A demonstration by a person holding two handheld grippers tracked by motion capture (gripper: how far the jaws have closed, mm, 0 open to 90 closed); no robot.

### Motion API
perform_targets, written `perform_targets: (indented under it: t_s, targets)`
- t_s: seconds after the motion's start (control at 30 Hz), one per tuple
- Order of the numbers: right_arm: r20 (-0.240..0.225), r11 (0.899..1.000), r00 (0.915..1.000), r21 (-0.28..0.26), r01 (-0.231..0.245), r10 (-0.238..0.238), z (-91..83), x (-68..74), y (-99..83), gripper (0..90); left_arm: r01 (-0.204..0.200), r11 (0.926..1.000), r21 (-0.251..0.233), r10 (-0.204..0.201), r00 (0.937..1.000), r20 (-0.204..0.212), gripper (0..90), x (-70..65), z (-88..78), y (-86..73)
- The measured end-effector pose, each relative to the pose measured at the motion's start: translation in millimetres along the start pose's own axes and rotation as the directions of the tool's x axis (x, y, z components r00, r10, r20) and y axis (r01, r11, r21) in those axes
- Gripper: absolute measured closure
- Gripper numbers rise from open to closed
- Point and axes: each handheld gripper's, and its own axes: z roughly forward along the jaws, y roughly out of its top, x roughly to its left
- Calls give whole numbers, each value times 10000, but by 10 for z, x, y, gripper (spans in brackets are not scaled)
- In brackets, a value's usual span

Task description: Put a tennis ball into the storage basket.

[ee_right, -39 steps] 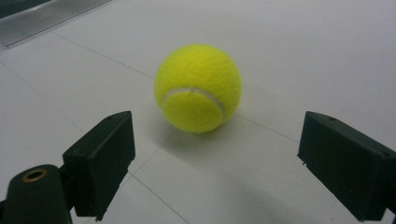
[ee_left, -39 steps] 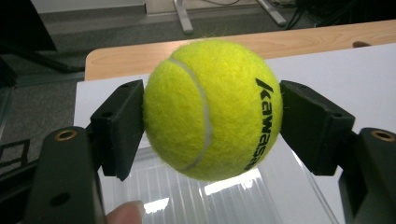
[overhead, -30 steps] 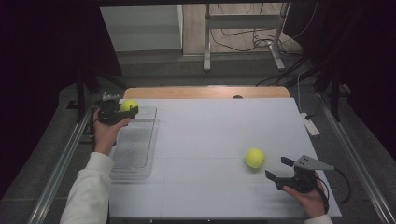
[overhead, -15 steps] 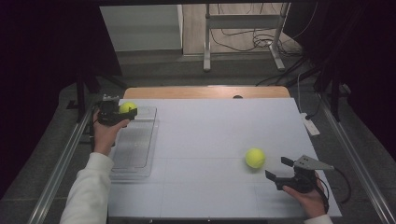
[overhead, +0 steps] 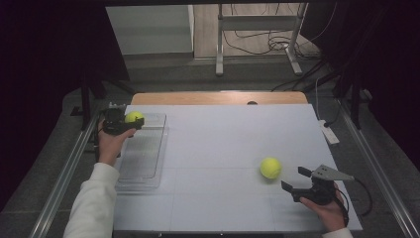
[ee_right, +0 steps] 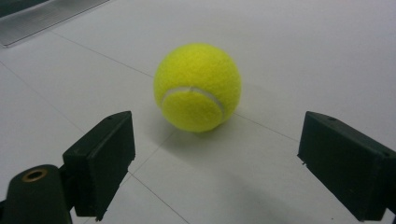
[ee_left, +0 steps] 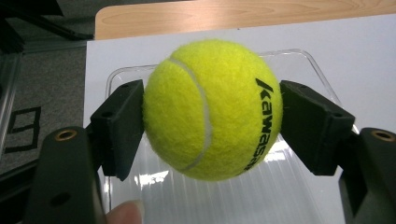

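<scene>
While parked at the table's near right, right gripper (overhead: 299, 179) with jaws spread wide, nothing between; second tennis ball (overhead: 270, 167) just beyond on white tabletop (overhead: 223, 148). Farther left, left gripper (overhead: 130, 125) clamped on tennis ball (ee_left: 212, 109), above clear tray (overhead: 148, 158).

Materials and surface finishes on the work table.
Both tennis balls (ee_left: 212, 109) (ee_right: 197, 87) are fuzzy yellow felt with smooth white seams; the tray (overhead: 143, 158) is clear, glossy ribbed plastic; the gripper pads (ee_right: 100, 161) are matt black plastic; the table (overhead: 223, 144) is smooth matt white, edged in wood.
</scene>
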Motion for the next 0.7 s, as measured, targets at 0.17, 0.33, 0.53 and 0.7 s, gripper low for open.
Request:
perform_targets:
  t_s: [0.17, 0.33, 0.53, 0.7]
  targets:
    - [-2, 10000, 10000, -2, -1, 1, -1, 1, 1, 112, -38, 10000, 84, 38, 10000, -20, 271, -2, 15, -8]
    - [8, 10000, 10000, -7, -5, 5, -2, -4, -1, 112, -110, 9998, 168, 110, 9999, 0, 271, -13, 35, -6]
    - [3, 10000, 10000, -13, -3, 3, -4, -1, 0, 112, -149, 9992, 381, 149, 9999, -3, 271, -16, 70, -12]
    - [4, 10000, 10000, -5, -13, 13, -2, -2, 0, 111, -101, 9990, 445, 99, 9999, 41, 271, -17, 86, -13]
